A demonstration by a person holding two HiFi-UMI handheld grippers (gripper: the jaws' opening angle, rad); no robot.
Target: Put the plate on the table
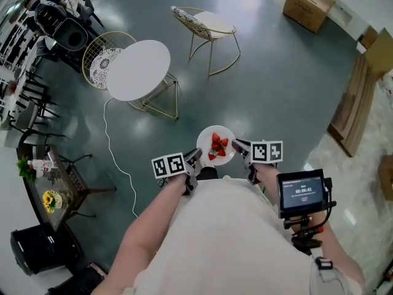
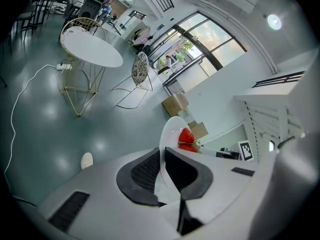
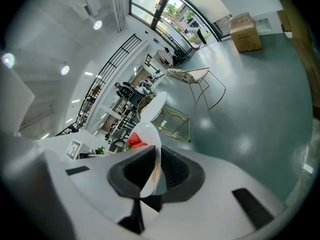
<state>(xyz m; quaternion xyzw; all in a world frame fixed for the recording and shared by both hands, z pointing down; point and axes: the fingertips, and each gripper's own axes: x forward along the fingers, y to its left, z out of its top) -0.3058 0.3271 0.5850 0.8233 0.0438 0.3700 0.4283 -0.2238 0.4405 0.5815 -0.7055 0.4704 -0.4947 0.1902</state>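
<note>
A white plate (image 1: 214,137) with strawberries (image 1: 218,147) on it hangs above the floor in front of the person. My left gripper (image 1: 194,164) is shut on the plate's left rim (image 2: 167,134), and my right gripper (image 1: 241,150) is shut on its right rim (image 3: 152,143). Strawberries (image 2: 186,138) show past the left jaws, and red fruit (image 3: 135,141) shows past the right jaws. The round white table (image 1: 139,69) stands farther ahead and to the left, its top bare. It also appears as the table (image 2: 91,47) in the left gripper view and as the table (image 3: 154,105) in the right one.
Two wire chairs (image 1: 209,28) (image 1: 101,57) stand beside the table. A white cable (image 1: 116,158) trails over the dark floor. A cardboard box (image 1: 309,2) sits at the far right, wooden boards (image 1: 359,97) lie at the right, and a side table with flowers (image 1: 52,192) stands at the left.
</note>
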